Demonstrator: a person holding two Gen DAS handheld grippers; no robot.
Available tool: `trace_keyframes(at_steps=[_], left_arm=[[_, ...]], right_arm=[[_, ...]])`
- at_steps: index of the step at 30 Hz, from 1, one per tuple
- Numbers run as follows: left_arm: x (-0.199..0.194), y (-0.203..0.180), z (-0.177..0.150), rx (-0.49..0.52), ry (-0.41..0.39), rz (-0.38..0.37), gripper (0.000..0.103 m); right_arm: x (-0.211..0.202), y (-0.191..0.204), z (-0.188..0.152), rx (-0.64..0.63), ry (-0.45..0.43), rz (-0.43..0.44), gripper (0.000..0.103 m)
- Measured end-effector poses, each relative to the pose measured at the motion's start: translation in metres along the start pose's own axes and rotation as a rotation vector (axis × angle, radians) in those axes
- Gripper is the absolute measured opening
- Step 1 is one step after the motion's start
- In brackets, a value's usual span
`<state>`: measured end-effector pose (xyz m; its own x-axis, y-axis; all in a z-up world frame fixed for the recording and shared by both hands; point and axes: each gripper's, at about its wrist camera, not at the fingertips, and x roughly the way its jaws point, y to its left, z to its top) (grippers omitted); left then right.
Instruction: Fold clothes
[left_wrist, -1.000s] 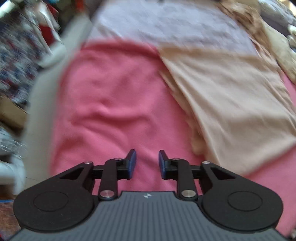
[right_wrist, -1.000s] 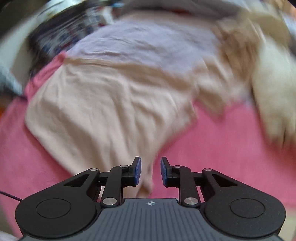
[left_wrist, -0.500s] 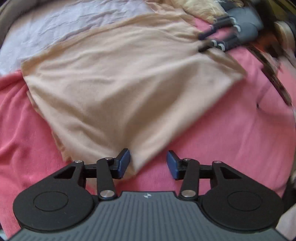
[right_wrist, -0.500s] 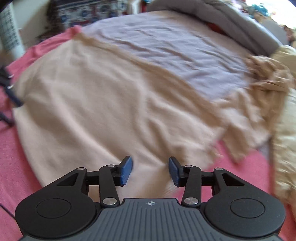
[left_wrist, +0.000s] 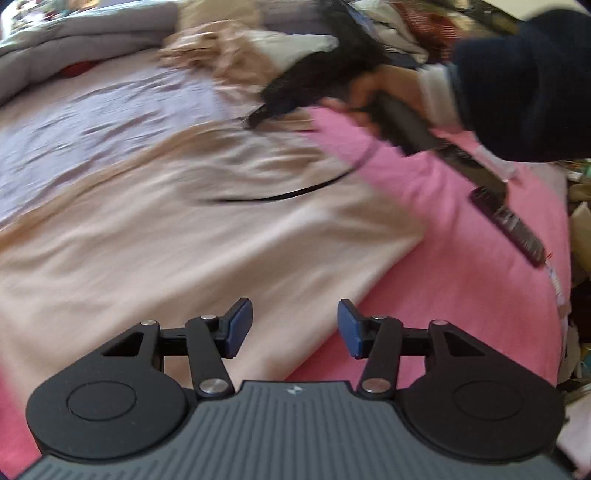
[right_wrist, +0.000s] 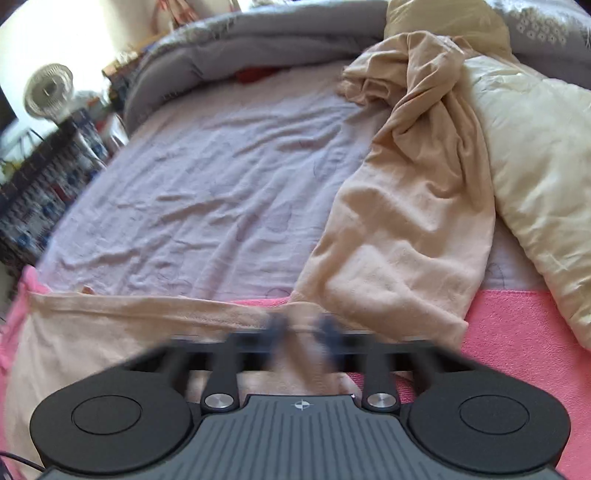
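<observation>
Left wrist view: the left gripper (left_wrist: 294, 325) hangs over the near corner of one peach garment (left_wrist: 177, 251), its two blue pads (left_wrist: 239, 325) spread apart with nothing pinched between them. The garment lies flat on the pink blanket (left_wrist: 461, 295), its long axis running from the near corner away toward the crumpled end at the far side. Beyond the garment's right edge, a hand (left_wrist: 373, 96) in a dark sleeve (left_wrist: 524, 85) holds the right gripper (left_wrist: 255, 120), whose tips meet the garment's far edge; blur hides how they stand there.

Right wrist view: the right gripper (right_wrist: 301, 326) is blurred, its jaws having just been closing, now clenched on the garment's hem, cloth bunched between them. The garment's twisted remainder stretches up and away from the gripper, toward one cream pillow (right_wrist: 535, 177). The lilac sheet (right_wrist: 207, 192) lies left of that twist.
</observation>
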<state>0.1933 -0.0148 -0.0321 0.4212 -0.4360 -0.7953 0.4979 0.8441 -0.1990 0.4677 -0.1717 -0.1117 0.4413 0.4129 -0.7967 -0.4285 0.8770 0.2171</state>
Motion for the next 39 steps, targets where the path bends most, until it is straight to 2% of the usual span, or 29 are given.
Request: trace_keyframes(at_steps=[2,3,5,8,9,11,13,14,16,17,18,20,21,22,24,26,27,29,31,34,35,36,37,38,39], left_arm=[[0.026,-0.016,0.001,0.023,0.052,-0.060,0.056],[0.033,-0.024,-0.003,0.046,0.073,-0.075,0.062],[0.038,-0.040,-0.010,0.143,0.056,-0.067,0.073],[0.034,-0.050,-0.015,0.236,0.082,-0.049,0.073],[0.025,-0.045,-0.018,0.228,0.090,-0.057,0.073],[0.000,-0.022,-0.024,0.173,0.076,-0.036,0.072],[-0.025,0.004,-0.032,0.091,0.050,0.065,0.072],[-0.037,0.017,-0.035,0.046,0.036,0.116,0.072],[-0.052,0.051,-0.031,-0.101,-0.003,0.223,0.070],[-0.054,0.068,-0.026,-0.176,-0.029,0.242,0.069],[-0.055,0.085,-0.021,-0.238,-0.059,0.244,0.069],[-0.047,0.103,-0.011,-0.269,-0.091,0.239,0.069],[-0.038,0.104,-0.007,-0.243,-0.070,0.248,0.070],[-0.029,0.104,-0.003,-0.215,-0.045,0.259,0.070],[-0.008,0.100,-0.008,-0.110,0.063,0.331,0.074],[-0.008,0.096,-0.025,-0.010,0.082,0.359,0.077],[-0.015,0.098,-0.034,-0.001,0.068,0.357,0.077],[-0.027,0.108,-0.048,-0.064,0.061,0.341,0.078],[-0.040,0.114,-0.059,-0.083,0.052,0.326,0.078],[-0.047,0.116,-0.067,-0.019,0.115,0.383,0.082],[-0.051,0.119,-0.070,-0.037,0.144,0.406,0.087],[-0.057,0.125,-0.074,-0.072,0.158,0.418,0.088],[-0.065,0.130,-0.078,-0.114,0.159,0.426,0.088],[-0.073,0.135,-0.082,-0.157,0.161,0.434,0.088],[-0.081,0.139,-0.086,-0.196,0.164,0.445,0.088]], right_arm=[[-0.007,0.002,0.003,-0.058,-0.036,-0.075,0.008],[-0.011,0.003,0.004,-0.084,-0.052,-0.114,0.007],[-0.013,-0.006,0.004,-0.099,-0.056,-0.211,0.006],[-0.015,-0.024,0.004,-0.103,-0.015,-0.268,0.006],[-0.025,-0.022,0.000,-0.148,-0.029,-0.243,0.007],[-0.050,-0.002,-0.015,-0.324,-0.067,-0.155,0.012],[-0.067,0.029,-0.037,-0.524,-0.081,-0.062,0.013],[-0.074,0.045,-0.049,-0.612,-0.083,-0.009,0.017],[-0.074,0.077,-0.067,-0.688,-0.072,0.123,0.023],[-0.071,0.093,-0.076,-0.695,-0.064,0.185,0.031],[-0.068,0.109,-0.084,-0.702,-0.055,0.245,0.034],[-0.056,0.136,-0.102,-0.735,-0.027,0.316,0.043],[-0.049,0.147,-0.111,-0.773,-0.009,0.330,0.044],[-0.042,0.154,-0.121,-0.824,0.012,0.328,0.044],[-0.032,0.153,-0.140,-0.909,0.056,0.288,0.046],[-0.037,0.129,-0.144,-0.884,0.046,0.299,0.046],[-0.038,0.116,-0.143,-0.842,0.070,0.290,0.046],[-0.045,0.090,-0.142,-0.789,0.109,0.267,0.048],[-0.054,0.070,-0.149,-0.811,0.124,0.239,0.049],[-0.066,0.054,-0.155,-0.828,0.152,0.177,0.049],[-0.068,0.050,-0.156,-0.809,0.166,0.163,0.050],[-0.071,0.047,-0.156,-0.800,0.176,0.146,0.050],[-0.075,0.047,-0.159,-0.808,0.183,0.119,0.055],[-0.080,0.048,-0.161,-0.830,0.194,0.065,0.064],[-0.087,0.049,-0.166,-0.856,0.196,0.018,0.066]])
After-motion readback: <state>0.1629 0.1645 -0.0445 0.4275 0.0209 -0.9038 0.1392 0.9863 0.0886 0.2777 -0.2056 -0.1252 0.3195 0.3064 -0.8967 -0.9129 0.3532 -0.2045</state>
